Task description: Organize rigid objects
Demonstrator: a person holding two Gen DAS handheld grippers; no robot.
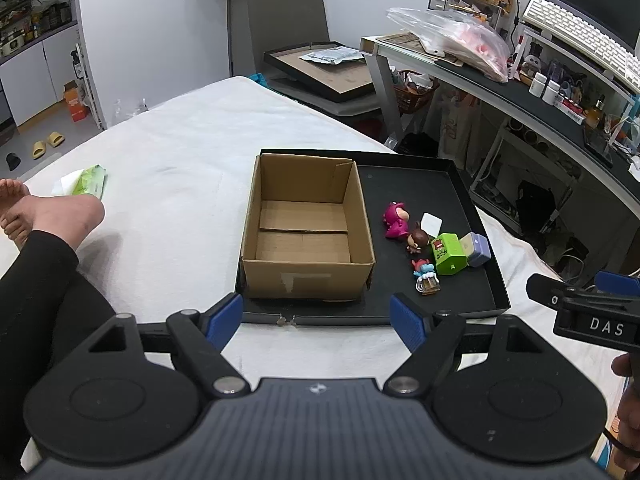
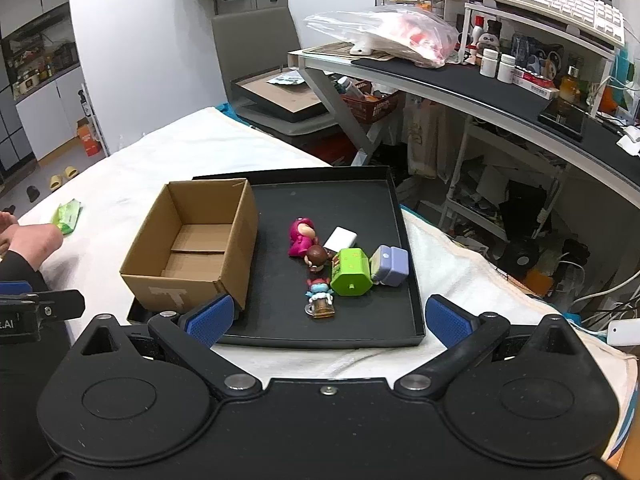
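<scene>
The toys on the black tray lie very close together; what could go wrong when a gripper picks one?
The toys touch: closing on the brown-haired figure may knock the pink figure or the green box. The small figure on the mug is low and could slip. The cardboard box is light and may slide if bumped.

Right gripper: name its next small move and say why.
Probably ease the right gripper forward and down onto the small blue-haired figure, the nearest toy. Both grippers are open and empty, the cardboard box holds nothing, and all the toys lie loose on the black tray beside it.
</scene>
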